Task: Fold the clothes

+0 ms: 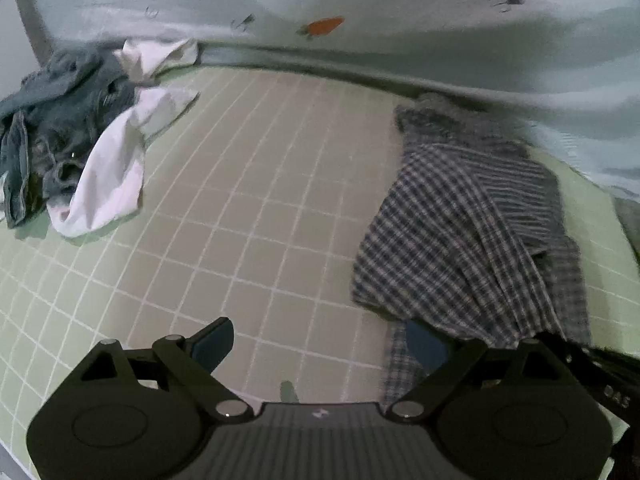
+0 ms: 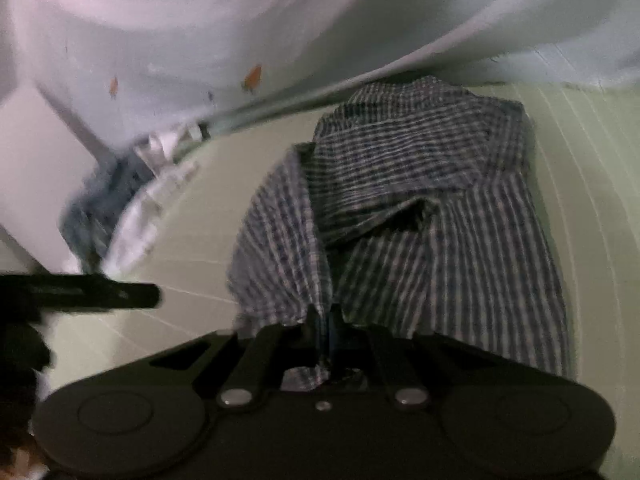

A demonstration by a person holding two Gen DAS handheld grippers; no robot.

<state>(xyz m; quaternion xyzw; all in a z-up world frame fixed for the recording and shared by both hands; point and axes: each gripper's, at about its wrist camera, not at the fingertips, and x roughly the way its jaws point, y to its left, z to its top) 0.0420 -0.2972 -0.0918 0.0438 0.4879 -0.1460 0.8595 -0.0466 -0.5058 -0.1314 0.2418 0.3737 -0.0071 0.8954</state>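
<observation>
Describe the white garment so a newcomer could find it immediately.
Start at the green grid mat and follow it to its far left corner, where clothes lie heaped. The white garment drapes over that heap's near side, against crumpled blue denim. It is plain white, unlike the checked shirt.

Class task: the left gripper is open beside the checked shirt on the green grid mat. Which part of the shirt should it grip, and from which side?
Probably the shirt's near-left hem edge. The checked shirt lies crumpled, and that edge lies thin on the green grid mat, just ahead of the open left gripper. Come in low from the bare mat side. The right gripper already pinches a near fold.
</observation>
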